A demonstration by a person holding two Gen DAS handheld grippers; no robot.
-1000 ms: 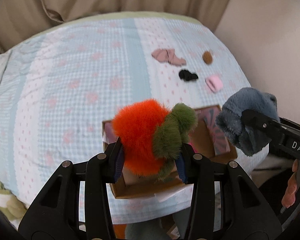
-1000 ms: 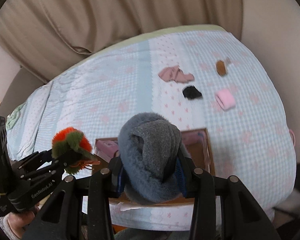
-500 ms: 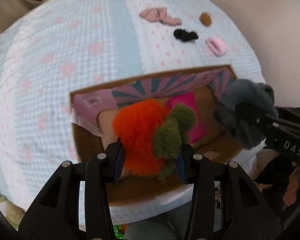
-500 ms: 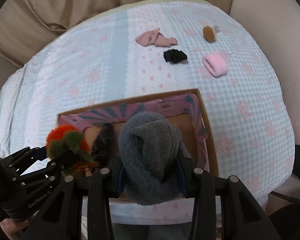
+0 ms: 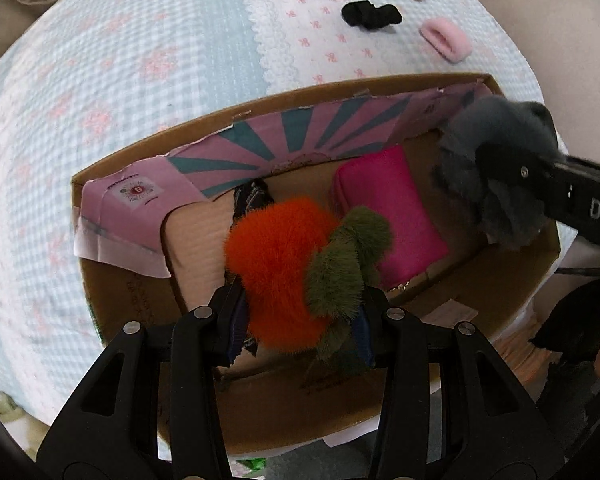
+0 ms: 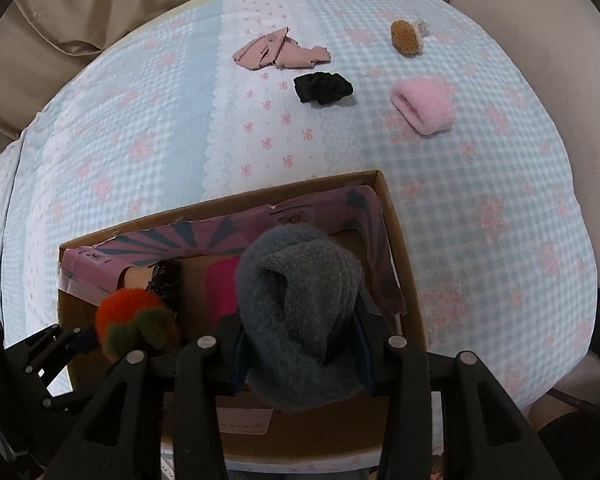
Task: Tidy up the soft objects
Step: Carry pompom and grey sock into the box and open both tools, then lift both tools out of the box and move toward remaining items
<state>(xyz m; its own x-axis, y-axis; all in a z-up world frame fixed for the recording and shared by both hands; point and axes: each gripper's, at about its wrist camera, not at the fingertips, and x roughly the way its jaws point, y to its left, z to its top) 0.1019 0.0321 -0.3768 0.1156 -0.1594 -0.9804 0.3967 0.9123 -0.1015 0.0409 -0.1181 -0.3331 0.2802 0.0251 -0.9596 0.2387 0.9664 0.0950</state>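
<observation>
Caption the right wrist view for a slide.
Right gripper holds a grey fuzzy sock over the cardboard box.

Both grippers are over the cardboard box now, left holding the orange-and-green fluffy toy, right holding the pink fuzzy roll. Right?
Not quite. The right gripper holds a grey fleece item, as the right wrist view shows; the pink fuzzy roll lies on the bedspread. The left gripper does hold the orange-and-green fluffy toy over the cardboard box.
</observation>
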